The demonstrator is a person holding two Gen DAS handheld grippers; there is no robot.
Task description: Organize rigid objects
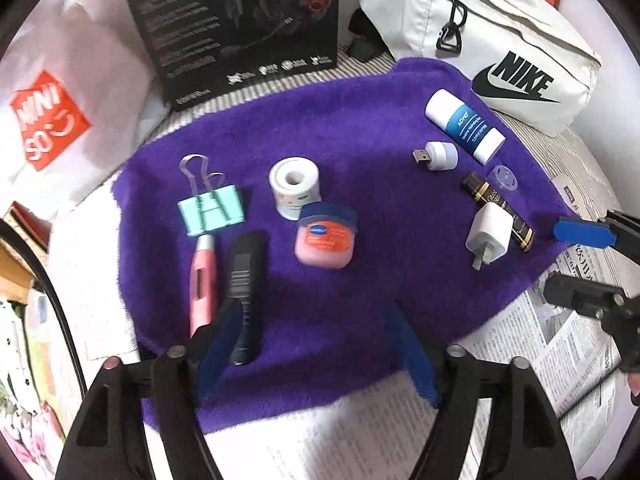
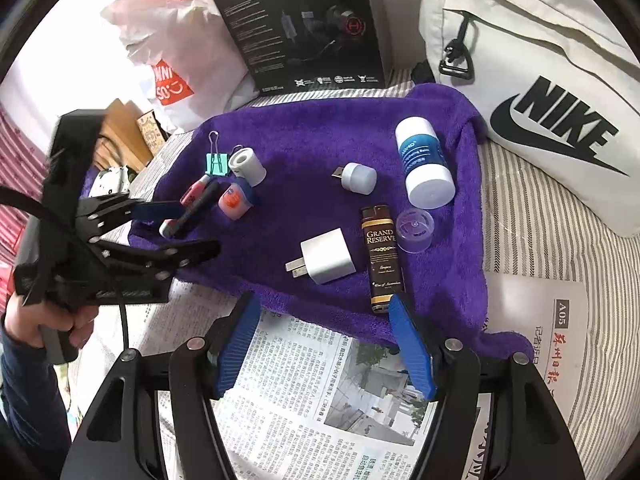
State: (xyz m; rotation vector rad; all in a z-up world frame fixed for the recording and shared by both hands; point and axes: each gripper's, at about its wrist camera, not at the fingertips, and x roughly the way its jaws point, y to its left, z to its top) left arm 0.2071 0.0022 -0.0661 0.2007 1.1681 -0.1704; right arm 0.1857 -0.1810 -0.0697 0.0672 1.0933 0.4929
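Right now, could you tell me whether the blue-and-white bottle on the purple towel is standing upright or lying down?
Lying down. The blue-and-white bottle rests on its side on the purple towel, its label facing up and one round white end toward the right wrist camera.

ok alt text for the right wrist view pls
The open right gripper hovers over newspaper at the edge of a purple towel holding a white charger plug, Grand Reserve tube, clear cap and balm stick; the left gripper reaches in.

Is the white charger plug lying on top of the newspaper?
No, the white charger plug lies on the purple towel, beside the Grand Reserve tube, while the newspaper sits nearer the camera.
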